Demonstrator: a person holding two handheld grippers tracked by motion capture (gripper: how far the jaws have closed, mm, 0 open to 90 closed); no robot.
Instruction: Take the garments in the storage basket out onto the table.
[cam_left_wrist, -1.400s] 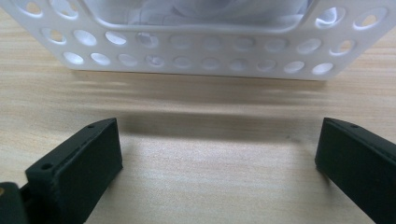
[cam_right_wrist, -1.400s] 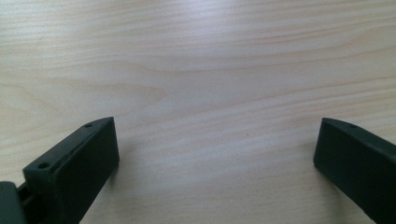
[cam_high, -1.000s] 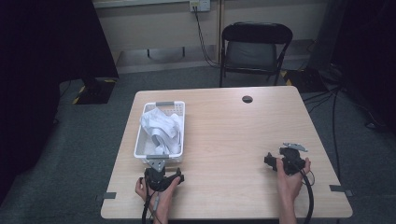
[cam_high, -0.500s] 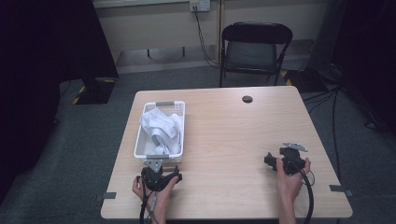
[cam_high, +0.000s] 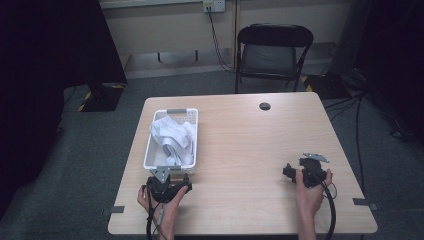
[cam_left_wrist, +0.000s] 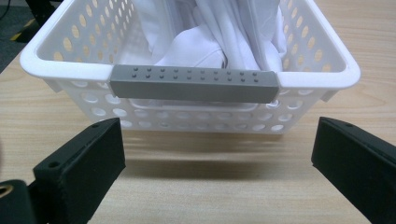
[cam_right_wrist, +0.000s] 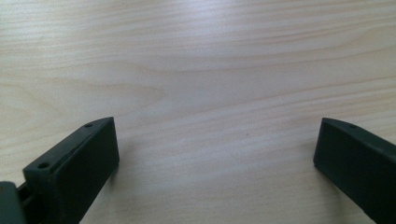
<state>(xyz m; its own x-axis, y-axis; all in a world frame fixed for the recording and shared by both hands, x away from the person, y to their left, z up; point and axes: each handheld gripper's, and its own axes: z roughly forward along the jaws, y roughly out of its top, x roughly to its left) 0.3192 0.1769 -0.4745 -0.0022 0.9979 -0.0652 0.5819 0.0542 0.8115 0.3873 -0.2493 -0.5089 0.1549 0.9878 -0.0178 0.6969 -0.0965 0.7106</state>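
Black folding chair (cam_high: 274, 50) behind wooden table (cam_high: 250, 135), grey carpet (cam_high: 100, 165).

A light wood-grain table (cam_high: 250, 135) is seen from above, a round dark grommet hole (cam_high: 265, 106) set near its far edge. Strips of dark tape (cam_high: 361, 202) are fixed at its near corners. Behind it, a black folding chair (cam_high: 274, 50) is placed on grey carpet (cam_high: 115, 130) (a wall socket (cam_high: 209, 5) with trailing cable is visible above).
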